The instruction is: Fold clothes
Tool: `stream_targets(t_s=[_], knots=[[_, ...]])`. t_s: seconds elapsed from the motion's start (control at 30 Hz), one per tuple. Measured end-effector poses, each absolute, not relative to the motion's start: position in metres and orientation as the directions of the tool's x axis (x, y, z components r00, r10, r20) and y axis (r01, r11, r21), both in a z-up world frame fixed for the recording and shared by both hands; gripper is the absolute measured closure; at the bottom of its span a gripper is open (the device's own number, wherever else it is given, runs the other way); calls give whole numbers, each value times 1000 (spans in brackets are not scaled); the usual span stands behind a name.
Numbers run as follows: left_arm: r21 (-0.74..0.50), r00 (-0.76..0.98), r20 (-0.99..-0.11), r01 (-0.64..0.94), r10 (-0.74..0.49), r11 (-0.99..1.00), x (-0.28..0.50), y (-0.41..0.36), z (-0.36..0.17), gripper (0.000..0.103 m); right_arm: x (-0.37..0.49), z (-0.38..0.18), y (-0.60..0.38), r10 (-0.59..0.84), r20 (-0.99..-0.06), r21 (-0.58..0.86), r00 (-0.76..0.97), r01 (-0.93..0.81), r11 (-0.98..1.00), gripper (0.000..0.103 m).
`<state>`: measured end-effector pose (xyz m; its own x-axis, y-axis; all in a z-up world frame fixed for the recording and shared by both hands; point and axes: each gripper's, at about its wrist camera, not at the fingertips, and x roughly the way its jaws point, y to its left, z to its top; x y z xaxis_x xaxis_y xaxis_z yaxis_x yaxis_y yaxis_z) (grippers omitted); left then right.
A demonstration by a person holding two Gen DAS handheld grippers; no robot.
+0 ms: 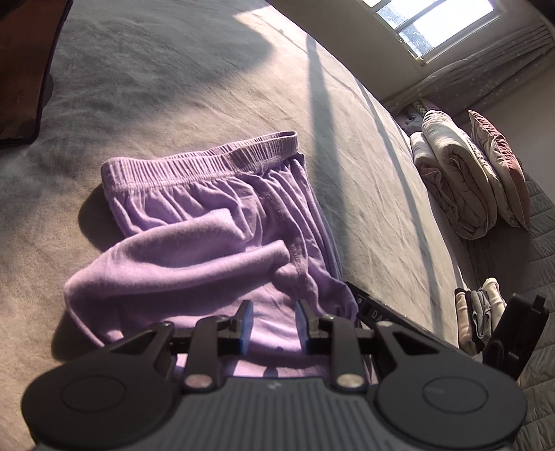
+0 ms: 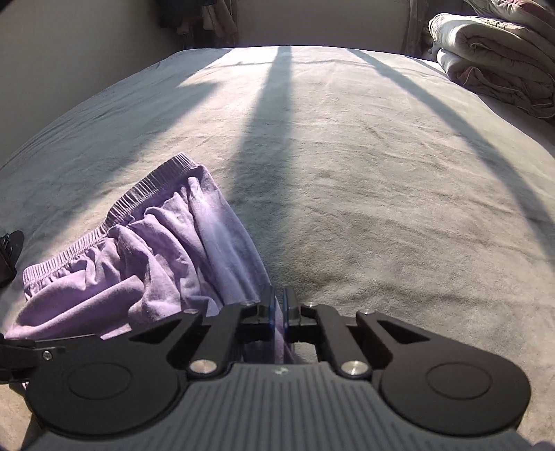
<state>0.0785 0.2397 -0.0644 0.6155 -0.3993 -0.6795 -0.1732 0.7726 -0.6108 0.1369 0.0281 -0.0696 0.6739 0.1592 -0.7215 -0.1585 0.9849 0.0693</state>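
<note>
We work over a wide grey bed (image 2: pixel 347 166) striped by window (image 1: pixel 447 24) shadows, a rolled duvet (image 1: pixel 454 180) at its far side. The lilac shorts (image 1: pixel 208 222) lie crumpled on it. Our left gripper (image 1: pixel 273 321) hovers above them, fingers apart; our right gripper (image 2: pixel 279 305) pinches their edge.

The lower part of the lilac trousers (image 1: pixel 208 222) is hidden behind the left hand-held gripper (image 1: pixel 274 322). In the right wrist view, the cloth near the right hand-held gripper (image 2: pixel 279 308) is covered by its body. The folded quilt (image 2: pixel 499 59) is cut off by the edge.
</note>
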Motion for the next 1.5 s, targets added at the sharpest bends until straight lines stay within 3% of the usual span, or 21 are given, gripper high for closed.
stream_targets(t_s=[0.2, 0.5, 1.0, 1.07, 1.17, 1.2, 1.23, 1.27, 1.33, 1.5], knots=[[-632, 631, -663, -184, -402, 753, 77, 251, -61, 77, 154, -58, 26, 82, -725, -43, 683, -165, 985, 103], [-637, 629, -667, -204, -399, 744, 83, 258, -65, 77, 173, -34, 5, 136, -703, 16, 698, -176, 984, 103], [-655, 650, -648, -211, -396, 726, 85, 269, -63, 77, 232, -20, 11, -49, -608, -205, 793, -97, 974, 103], [-655, 648, -651, -217, -395, 724, 87, 271, -65, 77, 243, -18, 10, -39, -608, -190, 793, -98, 977, 103], [-654, 654, -650, -223, -387, 723, 89, 275, -65, 77, 251, -17, 13, 96, -641, -86, 762, -195, 977, 103], [-650, 661, -648, -222, -378, 727, 89, 276, -64, 77, 253, -17, 15, 146, -651, -47, 745, -231, 972, 101], [-642, 671, -646, -218, -364, 735, 88, 277, -61, 77, 255, -18, 18, 192, -660, -13, 727, -266, 964, 88], [-628, 684, -643, -213, -345, 748, 87, 278, -58, 77, 255, -21, 26, 218, -672, -5, 708, -298, 955, 85], [-593, 704, -643, -208, -302, 778, 84, 279, -54, 77, 254, -27, 35, 241, -686, 2, 687, -328, 945, 62], [-549, 719, -653, -231, -239, 804, 77, 293, -53, 77, 249, -40, 44, 258, -719, 4, 645, -368, 930, 58]])
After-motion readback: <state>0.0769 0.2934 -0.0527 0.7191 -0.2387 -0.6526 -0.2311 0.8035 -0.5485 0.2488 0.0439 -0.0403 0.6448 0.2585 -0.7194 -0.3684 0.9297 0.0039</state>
